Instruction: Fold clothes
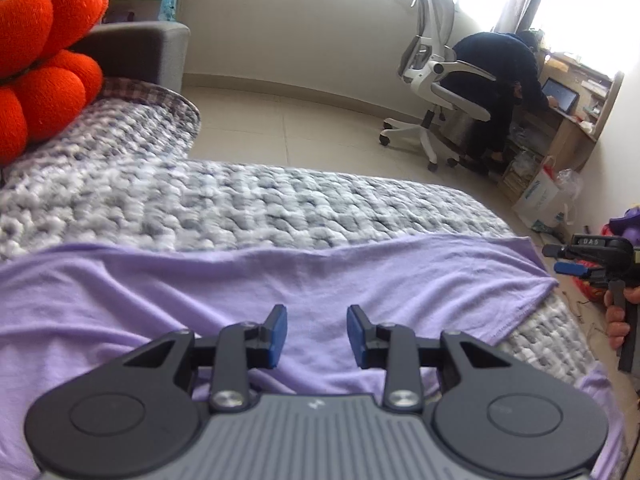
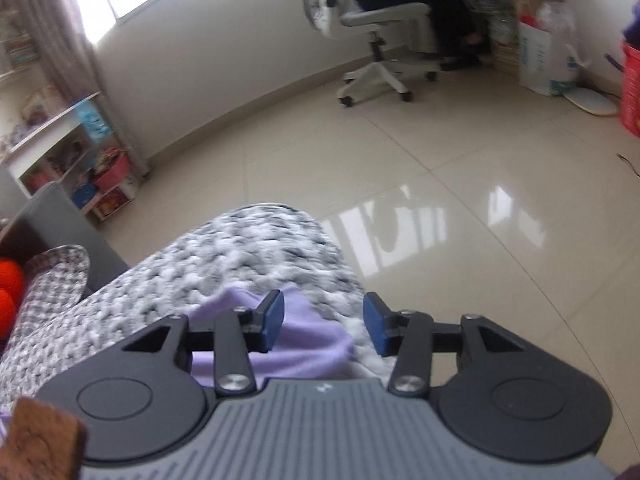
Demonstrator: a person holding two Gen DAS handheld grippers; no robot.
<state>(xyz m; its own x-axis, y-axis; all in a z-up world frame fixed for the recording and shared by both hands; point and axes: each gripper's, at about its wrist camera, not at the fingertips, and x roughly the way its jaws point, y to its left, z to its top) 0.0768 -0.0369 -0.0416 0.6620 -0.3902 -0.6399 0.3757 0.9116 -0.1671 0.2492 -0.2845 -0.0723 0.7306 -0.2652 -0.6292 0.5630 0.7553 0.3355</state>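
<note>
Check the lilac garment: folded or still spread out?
Spread, not neatly folded: the lilac garment lies wide and wrinkled across the knitted blanket; layering cannot be told.

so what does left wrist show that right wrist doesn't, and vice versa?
Only left wrist: the orange cushion's full lobes, the laptop on the desk, the right tongs seen from the side, and the lavender garment spread wide.
Only right wrist: the white shelf unit, the red bin, and glare on the tiled floor.
Both: the garment, the grey knitted blanket, the white office chair with a seated person, and open tongs holding nothing.
</note>
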